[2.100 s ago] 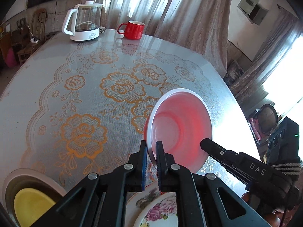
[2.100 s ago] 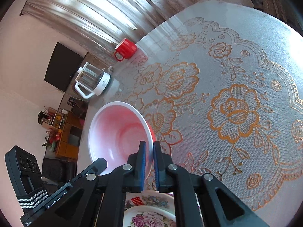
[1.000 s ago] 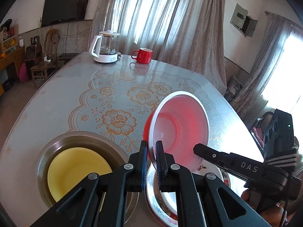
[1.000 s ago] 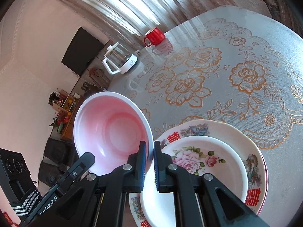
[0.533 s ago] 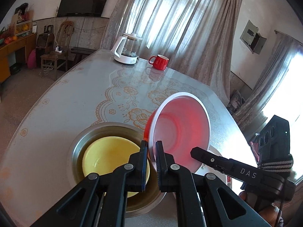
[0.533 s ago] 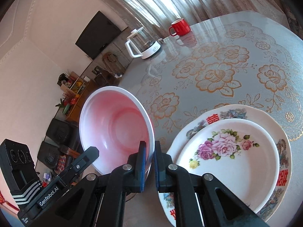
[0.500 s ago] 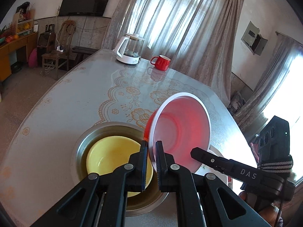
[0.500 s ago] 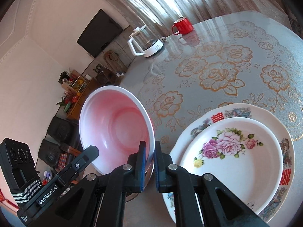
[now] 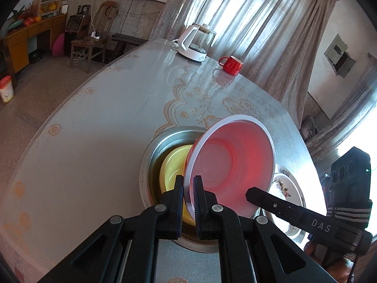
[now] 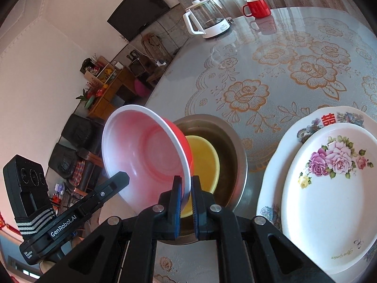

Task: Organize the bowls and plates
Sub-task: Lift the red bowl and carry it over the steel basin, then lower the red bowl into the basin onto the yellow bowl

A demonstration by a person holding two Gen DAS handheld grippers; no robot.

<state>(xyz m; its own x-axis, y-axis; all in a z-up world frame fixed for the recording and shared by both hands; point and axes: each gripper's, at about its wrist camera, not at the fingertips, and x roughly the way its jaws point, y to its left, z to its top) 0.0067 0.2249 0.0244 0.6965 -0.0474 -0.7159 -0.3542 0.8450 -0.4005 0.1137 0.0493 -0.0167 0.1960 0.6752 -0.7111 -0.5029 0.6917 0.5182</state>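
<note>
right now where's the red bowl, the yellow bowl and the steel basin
red bowl [image 10: 150, 155], right wrist view, inner wall
yellow bowl [image 10: 205, 162], right wrist view, inside surface
steel basin [image 9: 150, 151], left wrist view, left rim

The tilted red plastic bowl with the white inside [image 9: 231, 162] covers the right part of the yellow bowl [image 9: 173, 165] and the right rim of the dull steel basin [image 9: 150, 151] under it — in the right wrist view it covers their left sides instead. The black fingers of the left gripper [image 9: 187, 184] hide the near part of the red bowl's rim. The two stacked flowered plates [image 10: 329, 188] run off the right edge of the right wrist view; from the left wrist only a sliver shows, washed out by window glare. Whether the red bowl touches the yellow one cannot be told.
</note>
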